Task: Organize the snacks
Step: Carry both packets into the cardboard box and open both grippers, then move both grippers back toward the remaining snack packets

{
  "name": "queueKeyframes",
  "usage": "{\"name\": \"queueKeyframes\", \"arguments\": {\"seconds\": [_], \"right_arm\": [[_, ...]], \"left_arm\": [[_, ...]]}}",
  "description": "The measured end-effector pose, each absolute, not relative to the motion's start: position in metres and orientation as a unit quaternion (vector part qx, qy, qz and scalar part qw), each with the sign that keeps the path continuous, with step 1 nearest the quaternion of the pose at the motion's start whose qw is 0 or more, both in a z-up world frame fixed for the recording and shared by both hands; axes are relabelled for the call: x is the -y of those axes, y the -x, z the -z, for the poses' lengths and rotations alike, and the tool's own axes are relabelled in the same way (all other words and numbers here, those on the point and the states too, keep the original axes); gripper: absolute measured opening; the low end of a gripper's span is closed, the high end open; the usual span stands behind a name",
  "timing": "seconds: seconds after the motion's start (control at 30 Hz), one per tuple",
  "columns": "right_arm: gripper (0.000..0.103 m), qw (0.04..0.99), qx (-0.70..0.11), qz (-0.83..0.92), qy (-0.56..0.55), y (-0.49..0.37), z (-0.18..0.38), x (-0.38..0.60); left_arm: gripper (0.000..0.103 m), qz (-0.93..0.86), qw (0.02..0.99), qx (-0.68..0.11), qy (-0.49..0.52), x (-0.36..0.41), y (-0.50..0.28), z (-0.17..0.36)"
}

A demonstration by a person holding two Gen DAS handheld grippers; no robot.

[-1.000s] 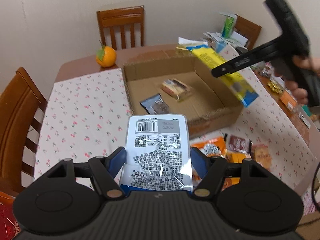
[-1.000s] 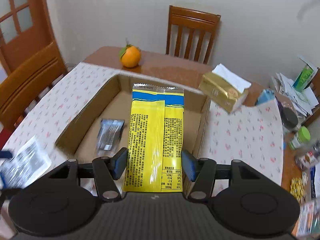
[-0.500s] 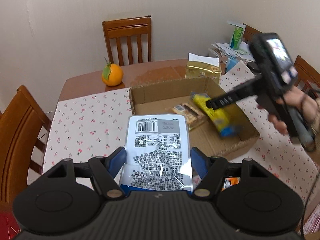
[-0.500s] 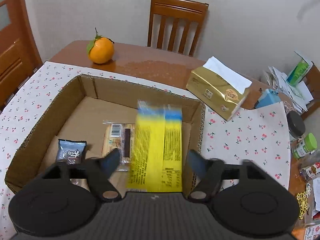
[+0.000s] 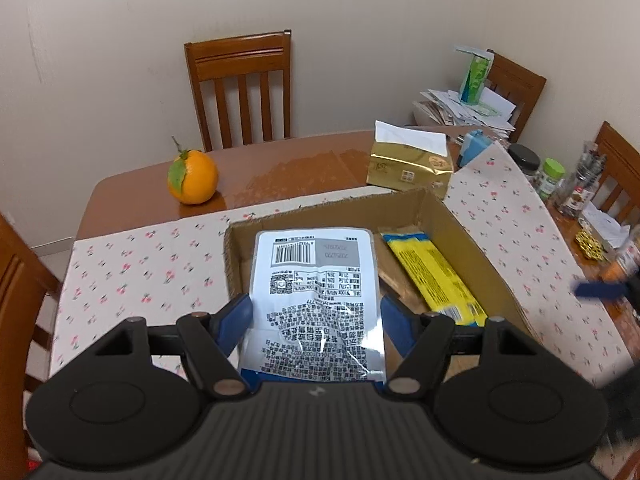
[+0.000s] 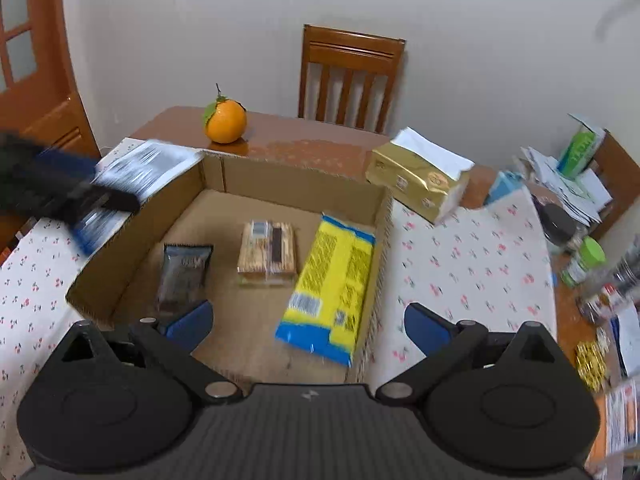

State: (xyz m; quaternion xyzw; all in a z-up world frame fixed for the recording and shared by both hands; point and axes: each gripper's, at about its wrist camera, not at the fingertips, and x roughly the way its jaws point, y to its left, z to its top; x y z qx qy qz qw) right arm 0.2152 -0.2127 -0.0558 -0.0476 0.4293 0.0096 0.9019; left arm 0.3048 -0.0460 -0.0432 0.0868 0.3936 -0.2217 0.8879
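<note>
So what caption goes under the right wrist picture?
Open right gripper above the cardboard box, yellow snack pack lying inside.

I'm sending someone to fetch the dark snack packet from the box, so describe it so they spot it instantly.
Find the open cardboard box on the cherry-print tablecloth. Three snacks lie inside; the dark packet is nearest the box's left wall, beside the tan biscuit pack. It is the only black-grey one.

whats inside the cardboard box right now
Inside the box lie three snacks: a yellow pack along the right wall, a tan pack mid-floor, and a dark pack to the left. The right gripper's body hides the nearest floor.
</note>
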Motion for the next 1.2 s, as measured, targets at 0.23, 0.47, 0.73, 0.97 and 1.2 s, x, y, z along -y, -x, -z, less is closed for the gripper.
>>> {"name": "queueKeyframes", "arguments": {"seconds": [0.23,0.47,0.73,0.97,1.2], "right_arm": [[0.103,0.897,-0.438,0.009,0.051,-0.184,0.061,0.213],[0.103,0.892,-0.448,0.02,0.055,-0.168,0.066,0.216],[0.103,0.893,-0.447,0.029,0.048,-0.163,0.065,0.219],[0.103,0.894,-0.443,0.039,0.047,-0.154,0.064,0.224],[0.103,0.887,-0.458,0.051,0.041,-0.136,0.07,0.231]], "left_arm": [[0.071,0.204,0.886,-0.407,-0.082,0.066,-0.346,0.067],[0.089,0.174,0.897,-0.394,-0.099,0.073,-0.359,0.076],[0.091,0.181,0.899,-0.388,-0.094,0.06,-0.334,0.058],[0.094,0.186,0.903,-0.375,-0.093,0.04,-0.288,0.045],[0.096,0.182,0.901,-0.381,-0.095,0.014,-0.232,0.053]]}}
